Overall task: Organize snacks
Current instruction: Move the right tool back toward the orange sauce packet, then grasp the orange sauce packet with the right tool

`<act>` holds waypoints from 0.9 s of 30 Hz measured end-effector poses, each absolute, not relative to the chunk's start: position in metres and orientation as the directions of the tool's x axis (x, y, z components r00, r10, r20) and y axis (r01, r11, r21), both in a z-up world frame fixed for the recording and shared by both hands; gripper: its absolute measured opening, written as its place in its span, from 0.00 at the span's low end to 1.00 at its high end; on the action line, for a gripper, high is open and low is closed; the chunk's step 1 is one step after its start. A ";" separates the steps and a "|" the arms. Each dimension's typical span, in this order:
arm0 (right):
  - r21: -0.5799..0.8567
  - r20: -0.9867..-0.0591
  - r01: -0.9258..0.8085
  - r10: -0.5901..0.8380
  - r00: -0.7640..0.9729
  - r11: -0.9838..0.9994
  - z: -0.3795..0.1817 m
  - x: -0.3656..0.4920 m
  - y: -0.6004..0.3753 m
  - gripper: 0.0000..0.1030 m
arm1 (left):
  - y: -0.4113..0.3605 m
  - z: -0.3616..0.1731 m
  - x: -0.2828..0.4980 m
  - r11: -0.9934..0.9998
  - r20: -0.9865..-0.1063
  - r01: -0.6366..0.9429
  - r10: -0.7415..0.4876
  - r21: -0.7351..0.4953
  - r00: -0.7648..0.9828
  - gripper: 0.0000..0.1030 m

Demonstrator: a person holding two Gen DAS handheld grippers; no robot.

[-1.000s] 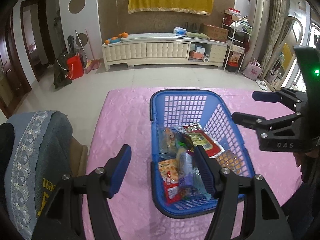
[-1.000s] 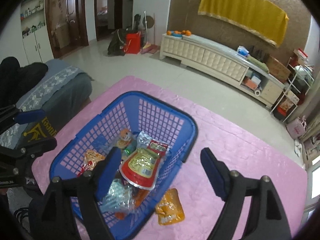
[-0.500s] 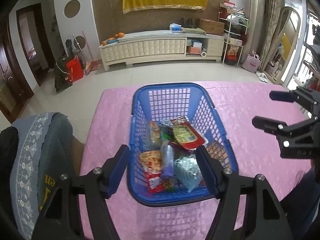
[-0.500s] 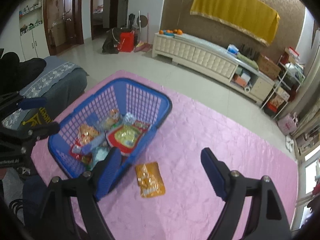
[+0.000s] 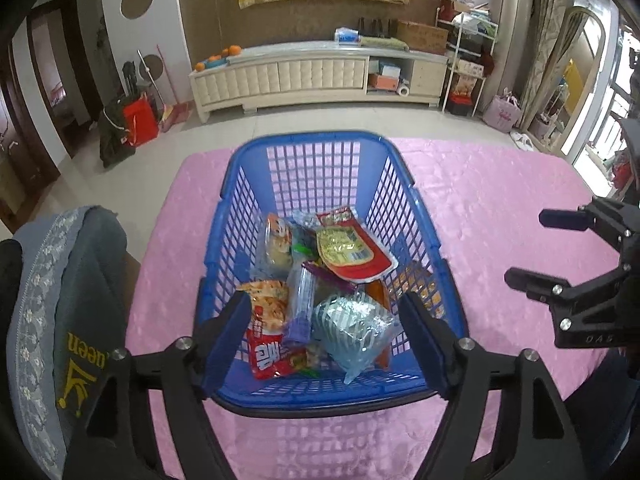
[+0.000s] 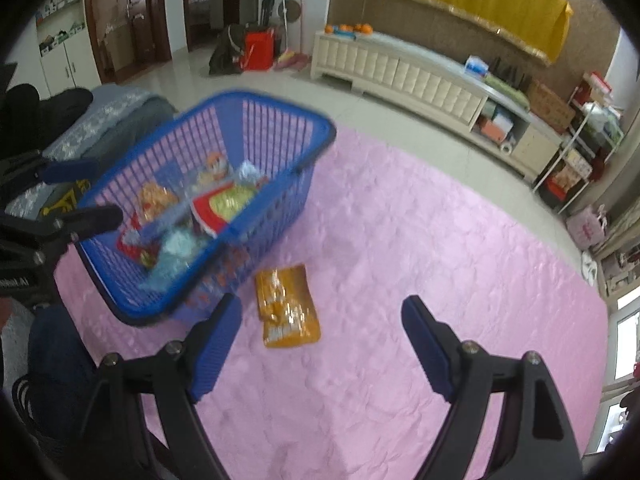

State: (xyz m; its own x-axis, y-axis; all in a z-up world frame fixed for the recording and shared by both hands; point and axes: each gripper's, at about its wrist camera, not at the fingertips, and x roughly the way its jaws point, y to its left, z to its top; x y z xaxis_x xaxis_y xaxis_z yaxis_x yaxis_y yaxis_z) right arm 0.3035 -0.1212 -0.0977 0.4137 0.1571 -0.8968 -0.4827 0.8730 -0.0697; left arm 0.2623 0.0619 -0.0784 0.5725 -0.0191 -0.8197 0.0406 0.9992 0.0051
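Observation:
A blue plastic basket (image 5: pixel 316 148) stands on the pink table and holds several snack packets, among them a red and yellow pouch (image 5: pixel 352 252) and a silver-blue bag (image 5: pixel 352 328). My left gripper (image 5: pixel 326 340) is open, its fingers on either side of the basket's near end. In the right wrist view the basket (image 6: pixel 256 116) is at the left and an orange snack packet (image 6: pixel 286 306) lies on the cloth just right of it. My right gripper (image 6: pixel 322 344) is open and empty, just in front of that packet. It shows in the left wrist view (image 5: pixel 532 250) at the right.
The pink tablecloth (image 6: pixel 420 264) covers the table. A grey cushioned chair (image 5: pixel 60 280) stands at the table's left edge. A white sideboard (image 5: pixel 316 76) and shelves stand far back across the floor.
The basket has shifted left, uncovering the orange packet beside it. My left gripper has come to straddle the basket's near end. My right gripper has drawn back to the right, over the cloth.

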 end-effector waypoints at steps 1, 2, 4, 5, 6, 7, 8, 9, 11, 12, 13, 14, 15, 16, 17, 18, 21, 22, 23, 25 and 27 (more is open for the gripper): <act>-0.059 -0.905 -0.490 0.161 0.395 0.870 -0.106 0.304 -0.122 0.83 | 0.062 -0.082 0.264 0.999 -0.821 0.035 -0.019 0.002 0.571 0.75; -0.048 -0.910 -0.496 0.167 0.379 0.867 -0.112 0.305 -0.122 0.83 | 0.063 -0.084 0.265 1.000 -0.823 0.030 -0.019 -0.002 0.568 0.75; -0.034 -0.916 -0.505 0.175 0.360 0.863 -0.123 0.305 -0.123 0.83 | 0.065 -0.089 0.270 1.000 -0.830 0.018 -0.020 -0.012 0.557 0.75; -0.027 -0.920 -0.510 0.179 0.350 0.860 -0.129 0.305 -0.122 0.83 | 0.065 -0.092 0.272 1.000 -0.834 0.013 -0.019 -0.014 0.552 0.76; -0.020 -0.922 -0.514 0.182 0.341 0.858 -0.134 0.305 -0.122 0.83 | 0.066 -0.095 0.273 1.000 -0.838 0.007 -0.012 -0.010 0.546 0.79; -0.012 -0.926 -0.519 0.186 0.329 0.855 -0.141 0.305 -0.121 0.83 | 0.066 -0.098 0.275 1.000 -0.841 0.003 -0.005 -0.005 0.542 0.80; -0.003 -0.927 -0.524 0.193 0.320 0.852 -0.146 0.306 -0.120 0.83 | 0.066 -0.100 0.276 1.000 -0.842 -0.003 0.004 0.002 0.540 0.80; 0.005 -0.929 -0.529 0.200 0.311 0.848 -0.150 0.307 -0.120 0.83 | 0.066 -0.101 0.277 1.000 -0.841 -0.011 0.011 0.006 0.542 0.80; 0.023 -0.934 -0.539 0.211 0.289 0.842 -0.161 0.308 -0.118 0.83 | 0.069 -0.105 0.279 1.000 -0.841 -0.025 0.016 0.004 0.541 0.80; 0.028 -0.936 -0.545 0.213 0.280 0.838 -0.166 0.309 -0.116 0.83 | 0.069 -0.106 0.281 1.000 -0.842 -0.029 0.017 0.001 0.539 0.80; 0.034 -0.938 -0.551 0.216 0.270 0.834 -0.171 0.310 -0.115 0.83 | 0.070 -0.107 0.282 0.999 -0.844 -0.033 0.018 0.000 0.536 0.81; 0.040 -0.940 -0.559 0.221 0.260 0.828 -0.176 0.312 -0.113 0.83 | 0.071 -0.109 0.284 0.999 -0.846 -0.037 0.022 0.003 0.532 0.82; 0.043 -0.940 -0.564 0.224 0.256 0.825 -0.179 0.312 -0.112 0.83 | 0.070 -0.110 0.286 0.999 -0.849 -0.039 0.027 0.008 0.528 0.83; 0.053 -0.942 -0.572 0.231 0.244 0.818 -0.184 0.314 -0.110 0.83 | 0.070 -0.111 0.287 0.999 -0.851 -0.041 0.035 0.016 0.524 0.84; 0.060 -0.944 -0.578 0.235 0.232 0.814 -0.189 0.315 -0.109 0.83 | 0.070 -0.112 0.289 0.999 -0.851 -0.045 0.050 0.030 0.522 0.85; 0.071 -0.945 -0.586 0.243 0.220 0.807 -0.193 0.315 -0.108 0.83 | 0.071 -0.113 0.290 0.998 -0.852 -0.047 0.055 0.036 0.521 0.88; 0.082 -0.941 -0.592 0.257 0.219 0.802 -0.203 0.320 -0.106 0.83 | 0.073 -0.114 0.291 0.998 -0.849 -0.048 0.056 0.036 0.525 0.98; 0.091 -0.943 -0.591 0.260 0.208 0.801 -0.207 0.323 -0.105 0.83 | 0.073 -0.114 0.291 0.998 -0.848 -0.047 0.055 0.036 0.527 0.99; 0.095 -0.945 -0.592 0.259 0.199 0.800 -0.210 0.325 -0.104 0.83 | 0.073 -0.113 0.290 0.998 -0.845 -0.042 0.053 0.036 0.532 0.99; 0.084 -0.949 -0.604 0.249 0.194 0.792 -0.216 0.327 -0.100 0.83 | 0.071 -0.112 0.290 0.998 -0.842 -0.033 0.059 0.049 0.537 0.99; 0.068 -0.952 -0.619 0.236 0.195 0.783 -0.220 0.330 -0.096 0.83 | 0.070 -0.111 0.291 0.998 -0.836 -0.023 0.067 0.065 0.544 0.99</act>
State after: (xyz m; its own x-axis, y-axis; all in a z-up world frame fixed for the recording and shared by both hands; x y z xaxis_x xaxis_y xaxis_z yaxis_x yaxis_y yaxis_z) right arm 0.3300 -0.0956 -0.2196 0.1949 0.2361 -0.9520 -0.6187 0.7827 0.0675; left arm 0.2909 0.0698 -0.1109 0.5442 0.0668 -0.8363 -0.0230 0.9976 0.0648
